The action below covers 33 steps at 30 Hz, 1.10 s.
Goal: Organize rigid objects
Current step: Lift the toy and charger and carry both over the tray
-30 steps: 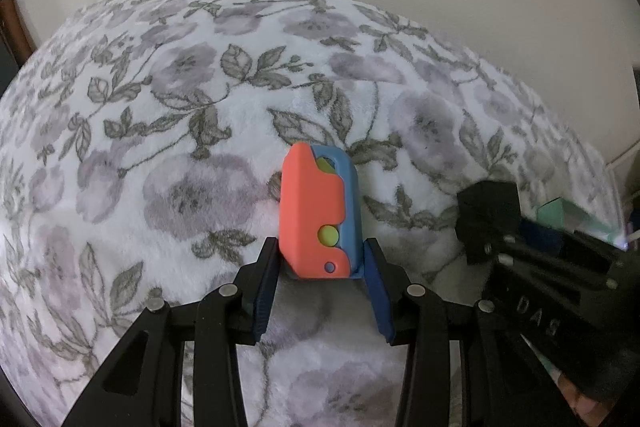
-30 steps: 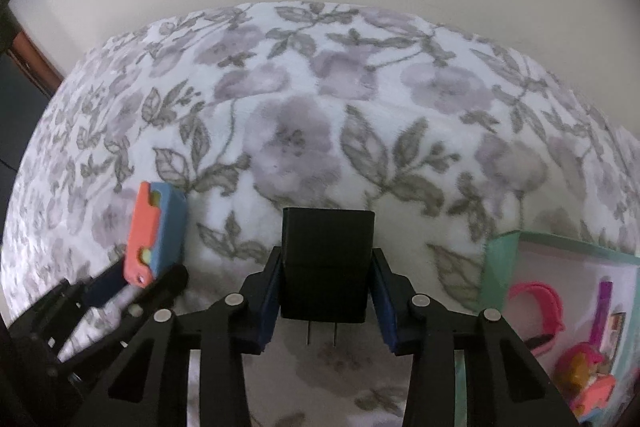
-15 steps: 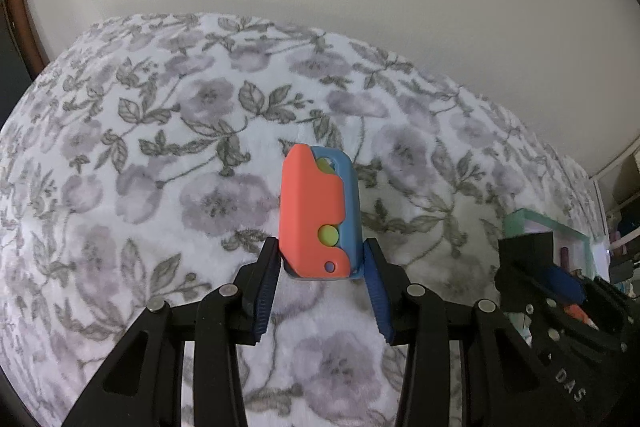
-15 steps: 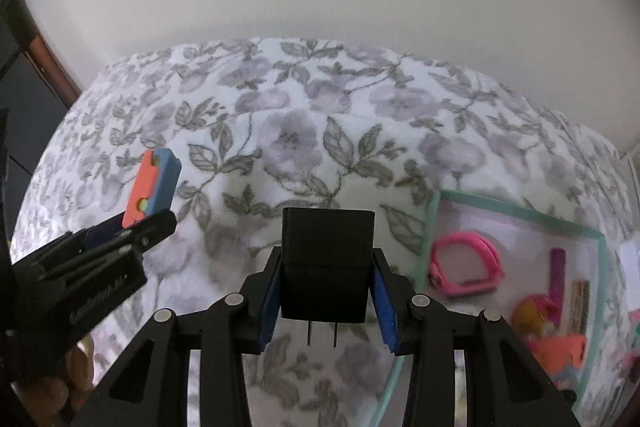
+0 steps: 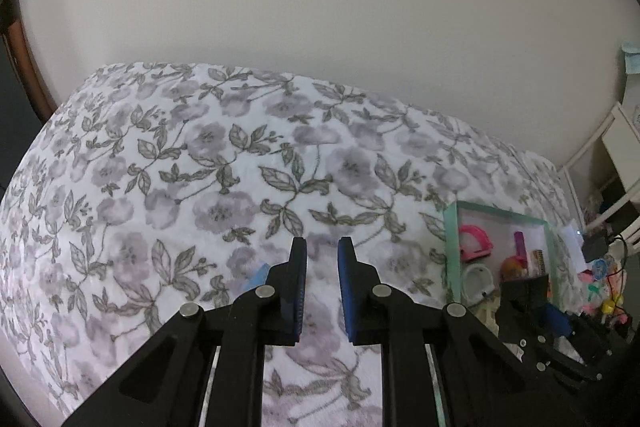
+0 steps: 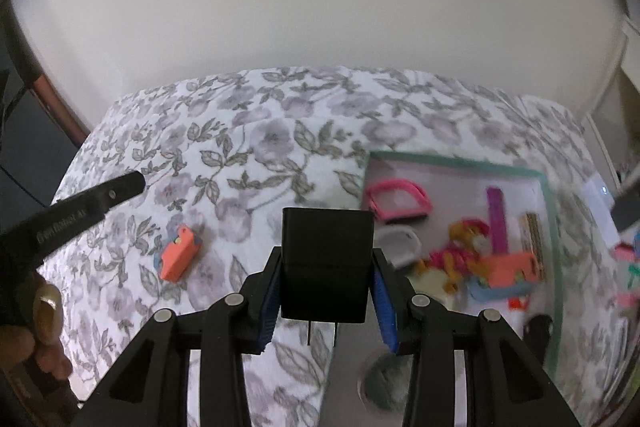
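Both wrist views look forward, sharing the bedspread (image 5: 240, 167) and tray (image 6: 552, 211).

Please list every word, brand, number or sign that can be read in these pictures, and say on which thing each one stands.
"Robot AI": white print on the side of the left gripper, seen in the right wrist view; the letters before it are too blurred to read.
Black charger in the right gripper: no print visible.
Things in the green-rimmed tray: too blurred to read.
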### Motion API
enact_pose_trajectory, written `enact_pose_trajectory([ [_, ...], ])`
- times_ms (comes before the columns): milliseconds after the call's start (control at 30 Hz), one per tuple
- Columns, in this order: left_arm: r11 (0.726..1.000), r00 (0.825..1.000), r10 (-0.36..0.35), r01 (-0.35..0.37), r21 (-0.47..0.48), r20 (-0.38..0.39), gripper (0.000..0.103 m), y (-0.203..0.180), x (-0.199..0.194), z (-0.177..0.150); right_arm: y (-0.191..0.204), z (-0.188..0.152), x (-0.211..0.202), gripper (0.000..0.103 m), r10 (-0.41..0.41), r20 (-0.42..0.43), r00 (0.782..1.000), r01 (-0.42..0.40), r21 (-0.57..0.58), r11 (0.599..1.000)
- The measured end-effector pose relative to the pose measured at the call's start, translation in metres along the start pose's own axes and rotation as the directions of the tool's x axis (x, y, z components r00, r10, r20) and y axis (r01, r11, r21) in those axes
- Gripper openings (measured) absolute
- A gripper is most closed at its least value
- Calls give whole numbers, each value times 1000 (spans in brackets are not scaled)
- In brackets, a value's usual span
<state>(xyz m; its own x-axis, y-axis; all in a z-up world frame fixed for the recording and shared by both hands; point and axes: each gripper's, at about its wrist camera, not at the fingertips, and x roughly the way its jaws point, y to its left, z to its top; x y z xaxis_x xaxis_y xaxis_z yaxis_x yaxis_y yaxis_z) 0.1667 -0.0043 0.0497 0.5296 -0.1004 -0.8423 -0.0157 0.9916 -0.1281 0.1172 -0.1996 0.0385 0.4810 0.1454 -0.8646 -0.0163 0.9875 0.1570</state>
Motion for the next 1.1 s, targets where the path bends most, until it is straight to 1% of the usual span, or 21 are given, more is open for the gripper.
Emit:
enact_pose_trajectory([
  [67,1000,1000,-2,2,-16,-3,16,8,-1,-1,-9,-9,-3,43,4,-4,1000,-4,17,1000],
  [167,997,1000,9,-11,-73,-27,16,28,5,-6,-20,-21,-2,43,-1,-14,1000,2,34,999],
  [200,995,999,20,-24,-100,-41,16,37,10,-8,-24,-25,0,43,-4,-22,1000,5,40,999],
  [300,988,998,26,-34,-150,-59,16,52,22,-12,-35,-29,7,43,-19,-45,999,21,57,998],
  [367,985,997,37,-49,-164,-75,19,59,33,-14,-40,-30,11,43,-17,-54,998,21,66,998],
  [400,985,994,46,-61,-161,-97,21,61,41,-16,-43,-31,14,43,-15,-58,998,19,71,997],
  [433,985,992,52,-70,-157,-117,27,62,48,-18,-46,-32,15,43,-13,-62,998,17,75,997],
  [467,985,990,54,-74,-154,-133,35,63,53,-19,-49,-32,17,43,-11,-66,998,17,83,996],
  [533,987,985,51,-75,-142,-166,44,61,65,-23,-52,-32,22,43,-10,-76,997,17,97,995],
  [633,991,977,57,-81,-107,-205,47,56,80,-28,-55,-33,28,43,-10,-92,996,19,100,995],
  [667,991,974,70,-92,-93,-215,51,54,84,-30,-55,-34,29,43,-12,-96,995,21,98,995],
  [700,991,969,91,-110,-70,-229,53,50,89,-33,-56,-34,31,43,-13,-98,995,23,98,995],
  [767,992,963,102,-117,-48,-250,53,47,97,-36,-57,-34,32,43,-13,-102,995,23,101,995],
  [833,993,961,91,-107,-44,-262,54,45,101,-40,-57,-35,31,43,-12,-102,995,22,102,995],
  [967,991,961,119,-129,-22,-251,52,39,101,-43,-56,-36,31,43,-14,-104,994,24,98,995],
  [1067,991,961,122,-131,-19,-249,51,34,99,-45,-55,-36,29,43,-17,-104,994,27,98,995],
  [1100,990,961,138,-143,-5,-242,51,31,99,-47,-56,-37,29,43,-17,-103,994,27,98,995],
])
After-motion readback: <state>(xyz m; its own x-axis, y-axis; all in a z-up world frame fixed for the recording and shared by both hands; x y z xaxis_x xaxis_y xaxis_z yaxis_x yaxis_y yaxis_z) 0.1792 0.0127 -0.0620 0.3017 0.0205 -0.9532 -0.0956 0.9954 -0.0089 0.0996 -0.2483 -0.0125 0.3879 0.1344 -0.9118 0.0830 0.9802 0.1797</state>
